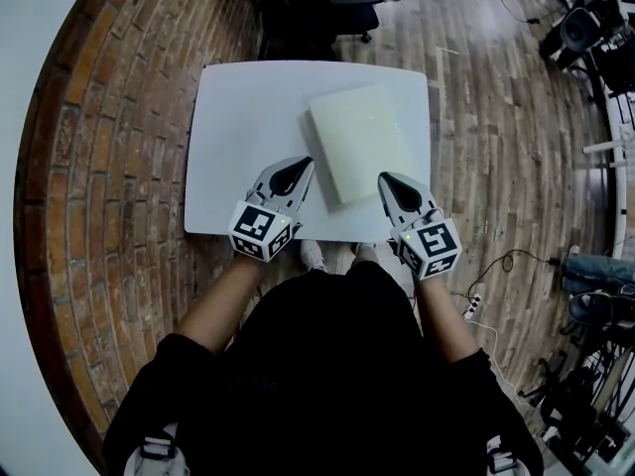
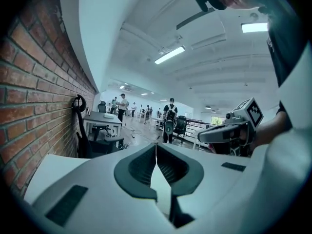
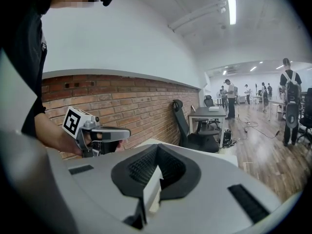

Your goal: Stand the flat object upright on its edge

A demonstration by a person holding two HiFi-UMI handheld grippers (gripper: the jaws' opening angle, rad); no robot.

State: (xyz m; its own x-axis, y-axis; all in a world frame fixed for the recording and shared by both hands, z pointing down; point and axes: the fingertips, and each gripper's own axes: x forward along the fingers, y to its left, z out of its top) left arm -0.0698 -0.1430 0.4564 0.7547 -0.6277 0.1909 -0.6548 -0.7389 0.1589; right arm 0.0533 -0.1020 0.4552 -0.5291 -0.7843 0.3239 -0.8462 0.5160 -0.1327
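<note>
Black short-sleeved top [image 1: 337, 365]; pale grey left gripper [image 1: 303, 165] and right gripper [image 1: 385, 179], each with black-and-white marker cube [image 1: 260, 230]

White table [image 1: 233, 117], black chair [image 3: 181, 118]

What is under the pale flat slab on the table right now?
The pale flat slab lies flat on the white table; only tabletop shows round it. Anything beneath it is covered.

A white table [image 1: 238, 117] is standing where brick floor [image 1: 119, 167] is meeting wood planks. A pale flat slab [image 1: 359, 142] is lying face down on the table's right half, sitting slightly askew to the edges.
</note>
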